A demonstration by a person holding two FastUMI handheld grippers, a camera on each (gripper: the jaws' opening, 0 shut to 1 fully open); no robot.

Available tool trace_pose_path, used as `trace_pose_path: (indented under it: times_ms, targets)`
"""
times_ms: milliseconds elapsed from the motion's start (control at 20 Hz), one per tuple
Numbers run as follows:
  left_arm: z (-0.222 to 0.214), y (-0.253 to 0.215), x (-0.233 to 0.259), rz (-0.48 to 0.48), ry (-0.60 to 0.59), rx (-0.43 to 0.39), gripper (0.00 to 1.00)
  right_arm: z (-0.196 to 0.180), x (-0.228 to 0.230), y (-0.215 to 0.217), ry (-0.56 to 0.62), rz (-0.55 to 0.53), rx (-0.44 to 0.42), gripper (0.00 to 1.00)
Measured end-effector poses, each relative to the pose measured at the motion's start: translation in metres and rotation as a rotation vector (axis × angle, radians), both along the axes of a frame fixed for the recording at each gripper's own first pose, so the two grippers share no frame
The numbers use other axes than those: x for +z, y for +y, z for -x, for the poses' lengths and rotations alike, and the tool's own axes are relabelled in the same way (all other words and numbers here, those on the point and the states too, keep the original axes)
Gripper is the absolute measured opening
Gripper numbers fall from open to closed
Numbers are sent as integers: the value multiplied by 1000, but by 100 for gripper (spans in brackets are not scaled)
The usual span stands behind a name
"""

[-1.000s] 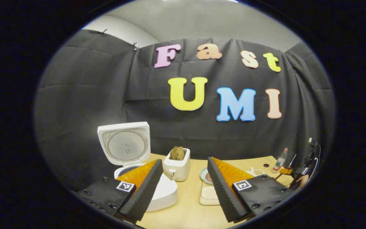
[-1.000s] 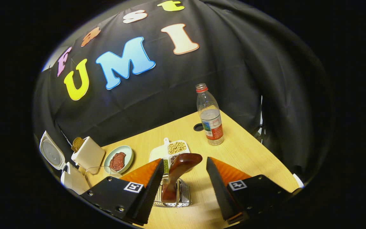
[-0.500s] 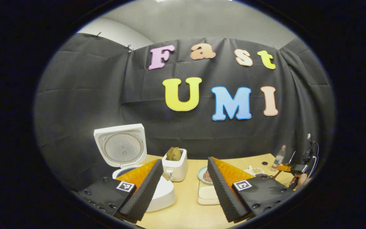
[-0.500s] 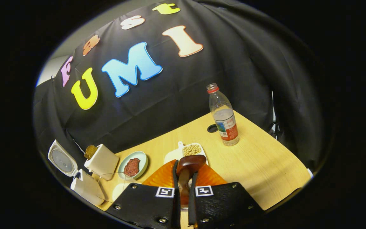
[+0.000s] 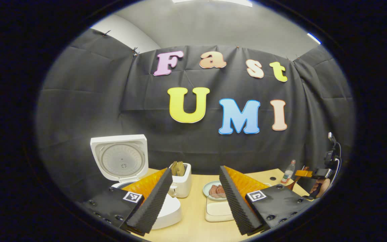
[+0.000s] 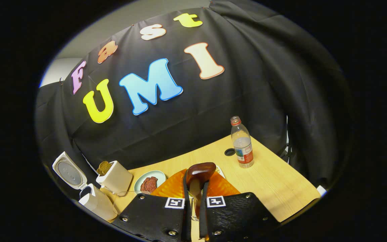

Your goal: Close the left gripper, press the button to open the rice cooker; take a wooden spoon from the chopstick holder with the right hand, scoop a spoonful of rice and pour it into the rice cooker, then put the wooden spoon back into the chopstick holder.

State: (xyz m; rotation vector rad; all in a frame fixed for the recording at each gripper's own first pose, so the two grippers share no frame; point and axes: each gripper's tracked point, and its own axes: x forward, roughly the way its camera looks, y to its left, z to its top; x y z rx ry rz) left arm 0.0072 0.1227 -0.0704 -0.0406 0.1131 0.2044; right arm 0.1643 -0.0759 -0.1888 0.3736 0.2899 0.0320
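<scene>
On the left we are looking at the rice cooker [image 5: 153,208] standing with its lid [image 5: 120,159] raised, so the button press is behind us in our judgement. We are holding the left gripper [image 5: 193,198] in front of it with its fingers spread wide apart and nothing between them, the toaster [image 5: 181,179] and a plate of food [image 5: 213,190] showing beyond. Moving right, we are pinching the wooden spoon [image 6: 198,174] with the right gripper [image 6: 194,198], both fingers pressed against its handle, bowl end up. The chopstick holder is hidden beneath the fingers. To do this lift well, we are advising a straight upward draw, keeping the handle vertical so it clears the holder without snagging. Farthest right, the water bottle [image 6: 243,144] is standing well apart.
</scene>
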Motion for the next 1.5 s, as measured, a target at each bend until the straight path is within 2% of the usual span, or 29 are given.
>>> trace_pose_path:
  times_ms: [100,300,400,550,600,750,1050,1150,1200,1300,1400,1500]
  targets:
    - [5,8,3,4,-17,-2,95,8,21,23,-38,-5,38,9]
    - [16,27,1,4,-23,11,96,9,58,101,-117,-27,185,10]
    - [22,35,-3,-11,-14,17,96,4,58,141,-128,-5,256,10]
    - [36,46,0,-59,-18,35,96,-5,40,187,-114,31,320,10]
    - [37,46,1,-57,-22,29,99,-9,31,198,-102,46,330,10]
    - [39,53,2,-60,-22,10,95,-19,-4,221,-54,113,347,10]
    - [42,71,-10,-76,-1,12,96,-39,-60,228,3,303,284,10]
    - [39,73,-22,-66,26,3,96,-39,-78,235,25,338,288,10]
    - [36,74,-26,-53,32,-5,99,-40,-82,242,18,340,293,10]
    - [31,81,-25,-44,28,-4,96,-36,-84,262,34,289,326,10]
    - [31,89,-26,-37,28,8,96,-27,-90,280,70,173,356,10]
    - [31,97,-25,-32,27,21,96,-29,-90,273,107,39,315,10]
